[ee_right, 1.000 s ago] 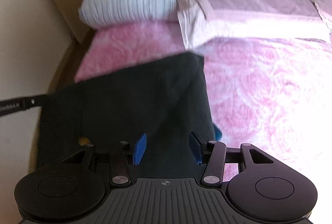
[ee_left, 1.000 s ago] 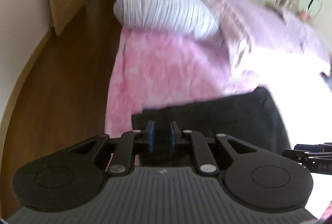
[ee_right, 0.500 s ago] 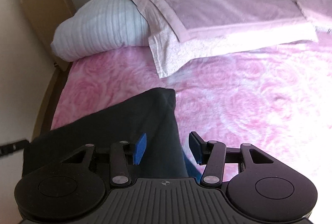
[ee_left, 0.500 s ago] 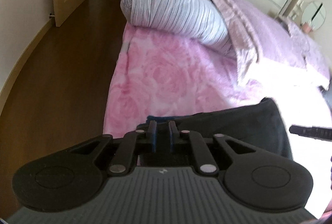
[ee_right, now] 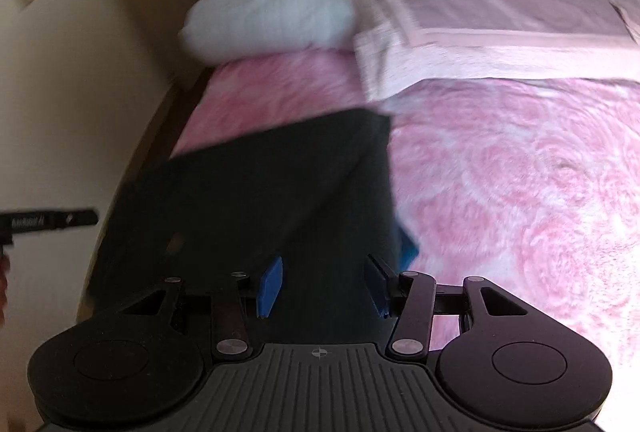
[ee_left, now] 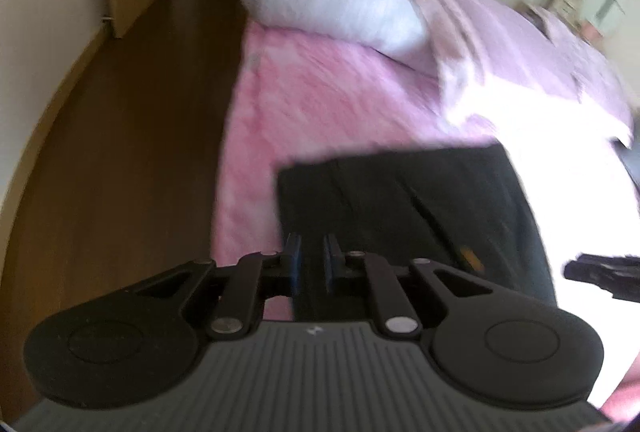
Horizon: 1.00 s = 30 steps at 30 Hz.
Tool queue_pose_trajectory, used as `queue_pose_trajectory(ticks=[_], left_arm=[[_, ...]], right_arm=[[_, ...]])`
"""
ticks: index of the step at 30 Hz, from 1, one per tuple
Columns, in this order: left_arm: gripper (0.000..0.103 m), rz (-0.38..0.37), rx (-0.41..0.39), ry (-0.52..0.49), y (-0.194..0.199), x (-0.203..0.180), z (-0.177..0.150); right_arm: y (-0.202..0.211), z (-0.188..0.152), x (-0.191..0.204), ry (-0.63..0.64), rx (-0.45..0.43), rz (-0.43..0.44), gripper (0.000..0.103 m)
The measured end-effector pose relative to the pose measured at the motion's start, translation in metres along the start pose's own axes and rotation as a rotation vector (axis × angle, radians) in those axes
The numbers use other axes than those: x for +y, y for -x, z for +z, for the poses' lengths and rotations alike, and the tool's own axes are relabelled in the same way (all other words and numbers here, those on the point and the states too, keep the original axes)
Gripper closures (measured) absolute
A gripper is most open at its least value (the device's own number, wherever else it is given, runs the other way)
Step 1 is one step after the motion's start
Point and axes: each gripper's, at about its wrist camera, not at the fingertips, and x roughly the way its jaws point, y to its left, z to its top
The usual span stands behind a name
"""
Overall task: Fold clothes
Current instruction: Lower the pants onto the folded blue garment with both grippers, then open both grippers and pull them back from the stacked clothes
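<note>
**Left wrist view: dark garment pinched at the bed's edge, right tool standing wide**

Left wrist view: the left tool (ee_left: pixel 311 259) is seen with its blue pads drawn narrow, and dark cloth appears to be caught between them, though the blur leaves the bite itself uncertain. A dark garment (ee_left: pixel 404 200) is spread ahead of that tool and to its right, on the pink bedspread (ee_left: pixel 320 104), close to the bed's left edge, with the wooden floor (ee_left: pixel 120 152) just to the tool's left. A small orange mark is seen on the cloth near the tool's right arm.

In the right wrist view, the right tool (ee_right: pixel 324 286) is held wide, nothing between its pads, with the garment (ee_right: pixel 260 192) lying directly ahead of it and beneath it. A scrap of blue (ee_right: pixel 408 250) shows at the cloth's right edge, just ahead of the right-hand pad; what it is cannot be told. A white pillow (ee_right: pixel 272 20) and a pale folded cover (ee_right: pixel 480 12) lie well beyond the garment.

How many layers the cloth already holds cannot be settled from these views.

Risks are judged as follows. Only a thin bite seems to be held by the left tool, so the cloth could be lost if it is pulled hard. Because the garment sits near the bed's edge, a slipped layer could be dragged off toward the floor. With only one side held, an edge could be skewed and the layers left uneven.
</note>
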Motion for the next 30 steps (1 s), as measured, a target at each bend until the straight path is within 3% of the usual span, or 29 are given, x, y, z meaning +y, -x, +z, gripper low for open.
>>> queue_pose_trajectory(ticks=[4, 7, 13, 19, 30], left_arm=[[0.095, -0.001, 0.054, -0.034, -0.006, -0.019, -0.032], [0.095, 0.045, 0.085, 0.030, -0.021, -0.020, -0.035], [0.095, 0.108, 0.039, 0.030, 0.018, -0.045, -0.029], [0.094, 0.169, -0.002, 0.021, 0.062, -0.073, -0.026], [0.074, 0.259, -0.072, -0.008, 0.139, -0.116, -0.033]], right_arm=[[-0.008, -0.025, 0.012, 0.013, 0.072, 0.029, 0.053], [-0.035, -0.039, 0.016, 0.029, 0.141, 0.001, 0.053], [-0.001, -0.035, 0.032, 0.070, 0.054, -0.003, 0.053], [0.028, -0.041, 0.040, 0.027, 0.061, 0.021, 0.053], [0.086, -0.058, 0.051, 0.024, 0.044, 0.010, 0.052]])
